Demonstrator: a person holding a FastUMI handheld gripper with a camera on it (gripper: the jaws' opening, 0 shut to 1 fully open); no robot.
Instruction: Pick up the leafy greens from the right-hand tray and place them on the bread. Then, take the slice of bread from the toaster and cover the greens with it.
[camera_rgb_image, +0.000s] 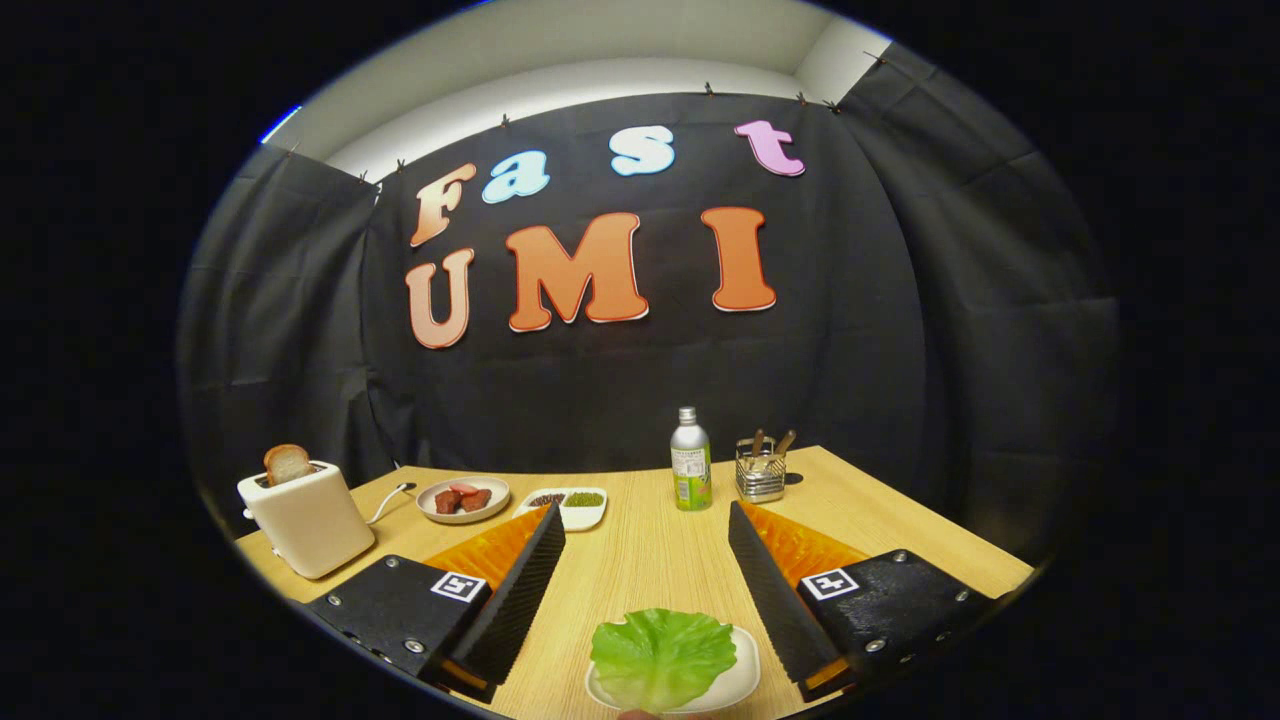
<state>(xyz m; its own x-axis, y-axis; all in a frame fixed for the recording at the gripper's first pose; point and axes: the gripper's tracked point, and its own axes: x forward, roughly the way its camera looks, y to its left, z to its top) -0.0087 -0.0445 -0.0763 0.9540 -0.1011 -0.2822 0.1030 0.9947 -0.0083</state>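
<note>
My fingers (645, 520) stand wide apart and hold nothing. The leafy greens (662, 655) lie on a small white tray (745, 668) at the near edge of the desk (650, 560), low between my two fingers and closer to me than their tips. To do this step well, I judge I must draw back and tip down until the leaf sits between the tips, then close on its raised, ruffled edge, gently, because it looks thin and likely to slip or tear.

Going from the left: the toaster (305, 518) stands near the desk's left edge with a slice of bread (287, 463) upright in its slot, its cord trailing toward the far edge. Next comes a round plate (463, 500) with reddish pieces, then a divided dish (572, 506) of dark and green bits. Further right, near the far edge, stand a bottle (690, 460) and a wire holder (760, 470) with utensils. Nothing stands between my fingers and the leaf; I cannot make out the bread it should go on.
</note>
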